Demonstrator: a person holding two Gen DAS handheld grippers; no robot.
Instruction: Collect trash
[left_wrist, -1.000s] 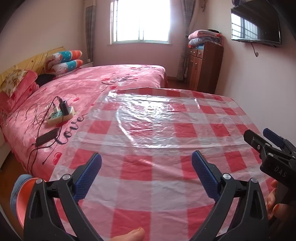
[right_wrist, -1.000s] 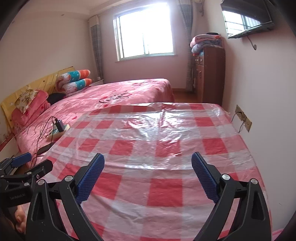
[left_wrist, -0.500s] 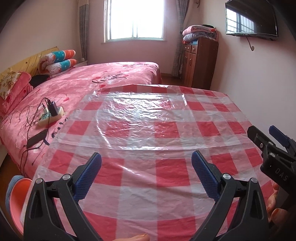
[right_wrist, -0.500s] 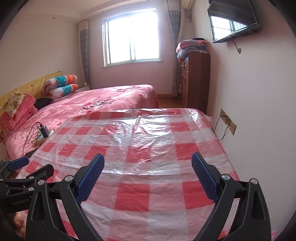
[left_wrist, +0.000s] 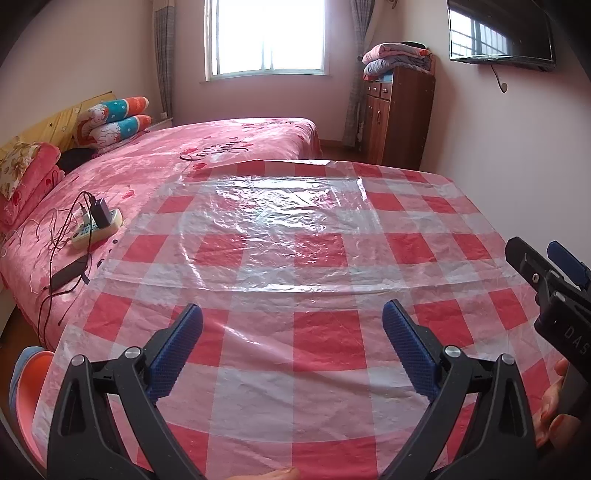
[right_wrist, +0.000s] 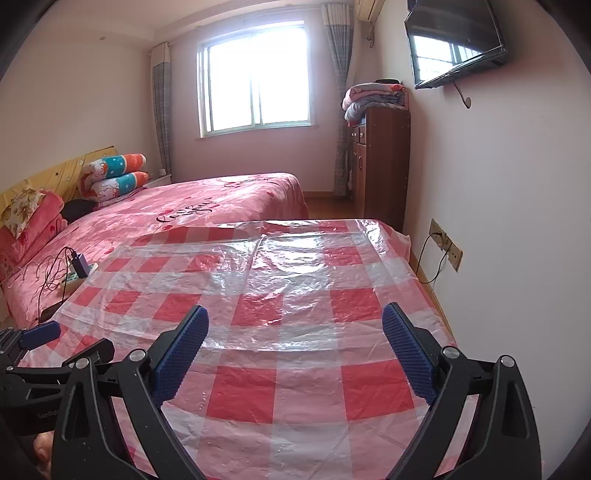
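Bedroom setting, pink walls, daylight through a window (right_wrist: 255, 77) in the far wall. A table covered by a red-and-white checked plastic cloth (left_wrist: 295, 266) fills the foreground of both wrist views; its film is wrinkled and glossy toward the far half. No trash item can be made out on the cloth or anywhere else in either view, so the location of the task's object cannot be stated.

Left gripper (left_wrist: 291, 339): held low over the near edge of the table, jaws spread wide, blue pads apart with only cloth showing between them. Nothing is gripped.

Right gripper (right_wrist: 295, 343): likewise over the near part of the table, jaws spread wide, nothing between the pads. In the left wrist view it appears at the right edge, with the fingers (left_wrist: 552, 402) of the person's hand visible beneath it.

Surroundings: a bed with a pink cover (left_wrist: 207, 162) lies just beside the table's left side. On it rest a power strip (left_wrist: 96, 227) with a plugged charger and trailing cables. Rolled patterned pillows (left_wrist: 114, 122) sit at the headboard. A brown wooden cabinet (right_wrist: 380, 166) stands against the right wall with folded blankets (right_wrist: 373, 98) stacked on top. A television (right_wrist: 456, 38) is mounted on the right wall. A wall socket (right_wrist: 445, 243) with a cord is near the table's right side.
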